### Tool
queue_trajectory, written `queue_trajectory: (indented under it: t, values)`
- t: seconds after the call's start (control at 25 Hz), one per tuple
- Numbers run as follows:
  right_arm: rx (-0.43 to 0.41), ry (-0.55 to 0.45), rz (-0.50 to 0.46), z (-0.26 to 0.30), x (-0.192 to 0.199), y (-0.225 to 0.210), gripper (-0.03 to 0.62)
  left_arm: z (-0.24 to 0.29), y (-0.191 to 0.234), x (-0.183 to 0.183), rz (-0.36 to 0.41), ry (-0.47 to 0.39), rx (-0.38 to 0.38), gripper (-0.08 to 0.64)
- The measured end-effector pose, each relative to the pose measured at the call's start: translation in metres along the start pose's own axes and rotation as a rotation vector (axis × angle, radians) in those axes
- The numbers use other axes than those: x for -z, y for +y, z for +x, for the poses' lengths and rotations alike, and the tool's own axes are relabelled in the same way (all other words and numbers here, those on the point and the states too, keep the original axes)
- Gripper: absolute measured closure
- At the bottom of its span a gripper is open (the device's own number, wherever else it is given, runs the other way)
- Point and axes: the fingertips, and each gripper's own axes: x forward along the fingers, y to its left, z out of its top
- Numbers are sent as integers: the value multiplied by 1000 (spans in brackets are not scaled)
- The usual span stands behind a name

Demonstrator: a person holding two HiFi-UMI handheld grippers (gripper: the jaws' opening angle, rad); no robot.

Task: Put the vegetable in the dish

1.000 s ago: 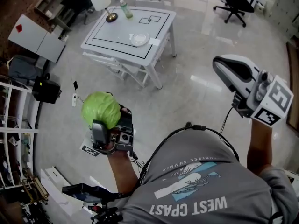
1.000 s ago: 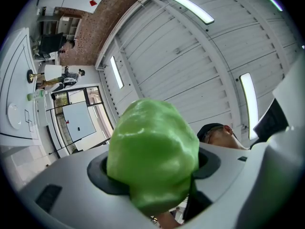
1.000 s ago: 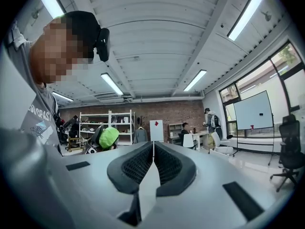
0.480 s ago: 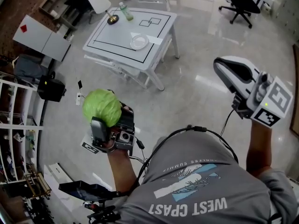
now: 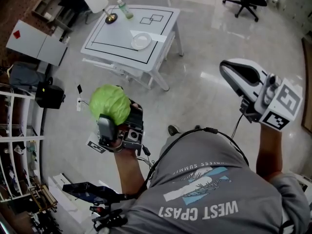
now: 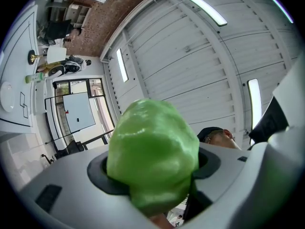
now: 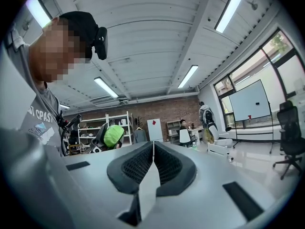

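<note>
Cabbage [image 5: 109, 104] clamped in left gripper [image 6: 155, 168]; right gripper's [image 7: 152, 163] own view shows jaws together.

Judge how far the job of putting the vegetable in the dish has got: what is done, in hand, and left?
Done: the left gripper has its jaws closed on the green vegetable, held in the air. In hand: the carry, with the person standing well apart from the white table. Left: reach the table and set it in the empty white dish. The right gripper is shut, holding nothing.
</note>
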Motion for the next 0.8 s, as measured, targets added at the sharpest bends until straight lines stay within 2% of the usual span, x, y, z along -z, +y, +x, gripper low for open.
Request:
queue_trajectory:
  t: [0.24, 0.64, 0.8]
  values:
    - [35, 3, -2, 30, -3, -3, 584, -13, 15, -33, -7, 21, -20, 227]
    - [58, 8, -30, 100, -10, 6, 584, -31, 31, -94, -14, 40, 26, 227]
    - [77, 5, -38, 113, -7, 7, 584, -40, 40, -105, -24, 48, 36, 227]
